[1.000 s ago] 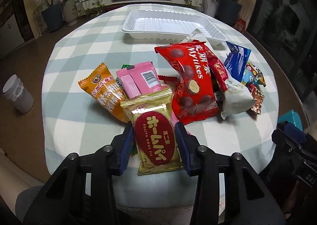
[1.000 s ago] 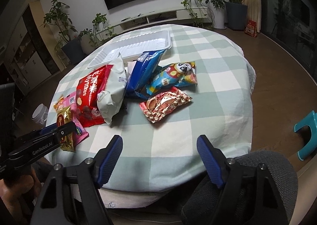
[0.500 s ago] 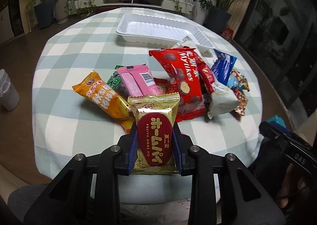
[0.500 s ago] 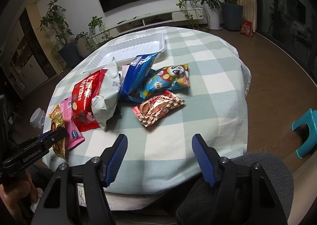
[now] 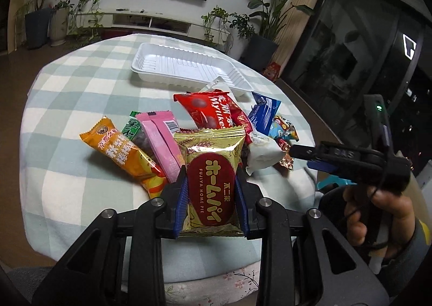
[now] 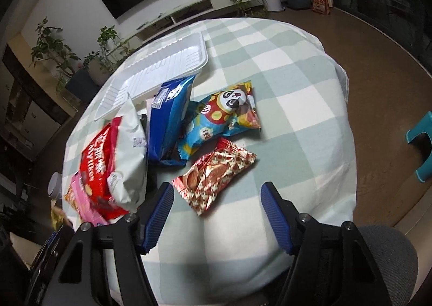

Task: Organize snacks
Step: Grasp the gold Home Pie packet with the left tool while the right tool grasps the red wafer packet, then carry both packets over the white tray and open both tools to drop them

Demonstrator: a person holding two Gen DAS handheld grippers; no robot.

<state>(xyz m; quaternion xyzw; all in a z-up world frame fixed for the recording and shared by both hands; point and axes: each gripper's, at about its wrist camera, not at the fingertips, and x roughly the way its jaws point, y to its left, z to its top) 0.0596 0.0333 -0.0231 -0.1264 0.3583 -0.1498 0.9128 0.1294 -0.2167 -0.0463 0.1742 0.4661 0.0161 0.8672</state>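
Note:
My left gripper (image 5: 211, 179) is shut on a gold Home Pie packet (image 5: 210, 149) and holds it upright, lifted just above the near side of the checked table (image 5: 81, 90). Behind it lies the snack pile: an orange packet (image 5: 121, 152), a pink one (image 5: 162, 141), a red Mylikes bag (image 5: 208, 111), a white bag (image 5: 263, 152) and a blue bag (image 5: 263, 111). A white tray (image 5: 189, 65) stands empty at the far side. My right gripper (image 6: 217, 192) is open, hovering just short of a red-and-silver packet (image 6: 216, 171), with a panda packet (image 6: 224, 114) beyond.
The round table's cloth drops off close below both grippers. A teal stool (image 6: 421, 149) stands on the floor to the right and a grey seat cushion (image 6: 383, 252) lies beneath the right gripper. Potted plants and a low TV shelf line the far wall.
The left jaws closed on the gold packet and raised it off the table, tilting upward. The right gripper moved in toward the red-and-silver packet and its jaws narrowed a little.

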